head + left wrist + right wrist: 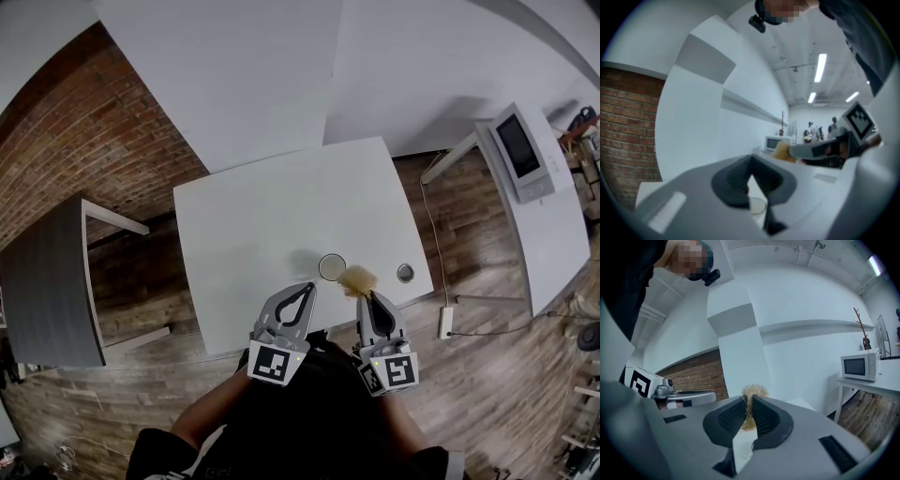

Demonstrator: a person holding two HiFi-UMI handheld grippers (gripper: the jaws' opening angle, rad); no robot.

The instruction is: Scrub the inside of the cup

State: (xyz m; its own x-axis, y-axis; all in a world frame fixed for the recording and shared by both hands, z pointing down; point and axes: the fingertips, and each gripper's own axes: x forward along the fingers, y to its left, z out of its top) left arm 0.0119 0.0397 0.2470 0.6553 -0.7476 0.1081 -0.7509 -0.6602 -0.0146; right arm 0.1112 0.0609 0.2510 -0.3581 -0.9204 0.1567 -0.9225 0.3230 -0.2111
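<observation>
A clear cup stands upright on the white table near its front edge. It also shows small below the jaws in the left gripper view, cup. My left gripper hovers just short of the cup, shut, with nothing between its jaws; its tips meet. A tan fibrous scrubber sits right beside the cup, and my right gripper is shut on it. In the right gripper view the scrubber sticks out past the closed right gripper.
A round grommet hole lies in the table to the right of the scrubber. A grey table stands at the left. At the right, a microwave sits on a white side table. A power strip lies on the wooden floor.
</observation>
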